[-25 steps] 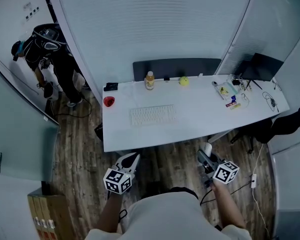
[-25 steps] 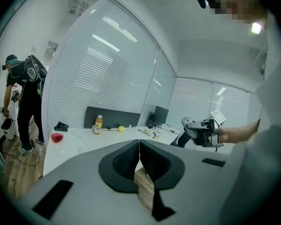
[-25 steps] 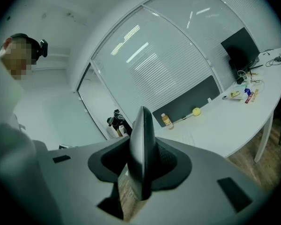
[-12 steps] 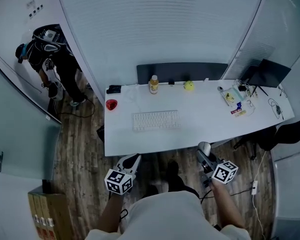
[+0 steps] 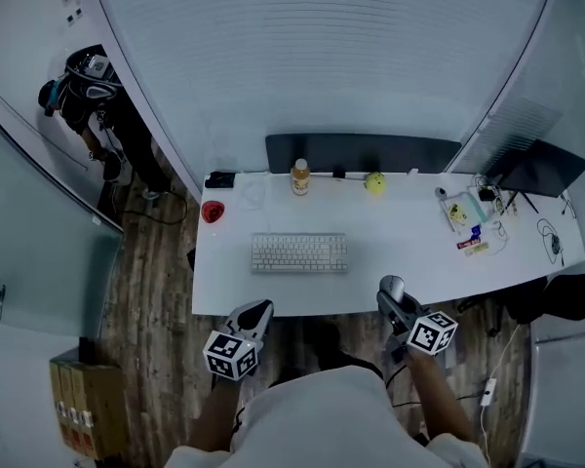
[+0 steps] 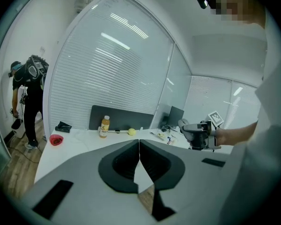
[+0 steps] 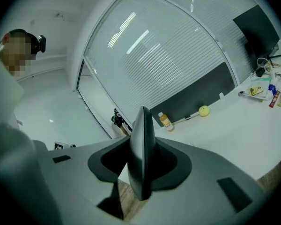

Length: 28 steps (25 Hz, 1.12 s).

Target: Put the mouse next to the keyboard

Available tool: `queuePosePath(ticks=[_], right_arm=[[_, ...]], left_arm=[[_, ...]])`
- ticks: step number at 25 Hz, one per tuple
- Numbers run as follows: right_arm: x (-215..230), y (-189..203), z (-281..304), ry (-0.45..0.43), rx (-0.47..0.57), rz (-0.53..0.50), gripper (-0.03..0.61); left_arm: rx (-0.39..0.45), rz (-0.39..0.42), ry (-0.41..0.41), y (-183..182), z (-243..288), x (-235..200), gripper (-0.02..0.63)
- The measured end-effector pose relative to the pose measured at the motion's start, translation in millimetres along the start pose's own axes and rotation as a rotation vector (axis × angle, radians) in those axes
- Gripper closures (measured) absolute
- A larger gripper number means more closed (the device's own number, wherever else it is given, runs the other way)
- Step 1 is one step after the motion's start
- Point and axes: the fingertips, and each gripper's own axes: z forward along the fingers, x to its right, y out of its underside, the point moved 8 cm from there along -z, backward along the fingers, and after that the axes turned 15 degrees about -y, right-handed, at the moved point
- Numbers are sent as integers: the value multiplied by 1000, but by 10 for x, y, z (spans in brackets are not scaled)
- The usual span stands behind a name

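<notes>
White keyboard (image 5: 299, 253) vis. in head view only.

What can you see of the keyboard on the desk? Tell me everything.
The keyboard is white, compact and rectangular, with tight rows of pale keys; it looks like plastic. It lies flat on the white desk, left of centre, its long side parallel to the front edge. Nothing else touches it, and no cable shows.
</notes>
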Motion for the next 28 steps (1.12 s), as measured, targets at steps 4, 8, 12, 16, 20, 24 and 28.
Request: queuePosePath(ticks=[4, 8, 12, 16, 20, 24, 28], right_arm=[[349, -179, 147, -21, -50, 31, 434], [694, -322, 280, -45, -107, 54, 434], [1036, -315, 378, -55, -175, 92, 434], [1391, -289, 496, -57, -234, 120, 434], [1693, -294, 584, -71, -285, 157, 434], [1943, -273, 665, -74, -325, 188, 434], [2119, -241, 766, -64, -345, 212, 434]], left_arm=[[-11, -14, -42, -100, 260, 103, 595], [-28, -30, -84, -136, 478, 201, 595], [-49, -61, -124, -104, 666, 314, 595], [-71, -82, -152, -89, 869, 416, 595], [-105, -105, -168, -28, 1044, 488, 595], [-137, -122, -173, 44, 1182, 535, 595], [-163, -127, -176, 91, 1276, 524, 595]])
